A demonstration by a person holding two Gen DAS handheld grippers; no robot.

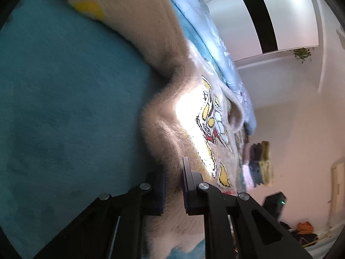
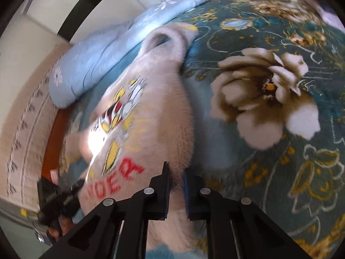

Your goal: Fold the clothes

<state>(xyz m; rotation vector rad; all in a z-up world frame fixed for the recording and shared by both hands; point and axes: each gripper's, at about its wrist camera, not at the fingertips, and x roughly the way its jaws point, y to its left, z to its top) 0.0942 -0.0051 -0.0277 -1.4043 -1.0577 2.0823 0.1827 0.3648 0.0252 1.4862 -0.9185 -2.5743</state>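
Fuzzy beige knit fills the gap between both pairs of black jaws. Nearest the left wrist camera, the left gripper (image 1: pixel 173 185) has its pads pinched onto an edge of the sweater (image 1: pixel 172 116), the fabric bunched and ridged just ahead of the fingertips. In the right wrist view the right gripper (image 2: pixel 175 185) is likewise closed tight on another edge of the same sweater (image 2: pixel 155 108), with only the squeezed cloth between its pads.

The garment is a soft, hairy pullover in pale beige, with a cartoon design on its front in yellow, white, light blue and red with black outlines, and red block letters below it. It lies spread on a teal blanket (image 2: pixel 269 172) patterned with large cream flowers and gold scrolls. One sleeve runs away from the grippers, its open cuff (image 2: pixel 161 40) resting near a rolled light blue quilt (image 2: pixel 97 64) with white flowers along the far edge of the bed.

Beyond the bed, a stack of folded clothes (image 1: pixel 258 166) stands further off, blurred, and a white wardrobe with a black stripe (image 1: pixel 263 15) lies behind it
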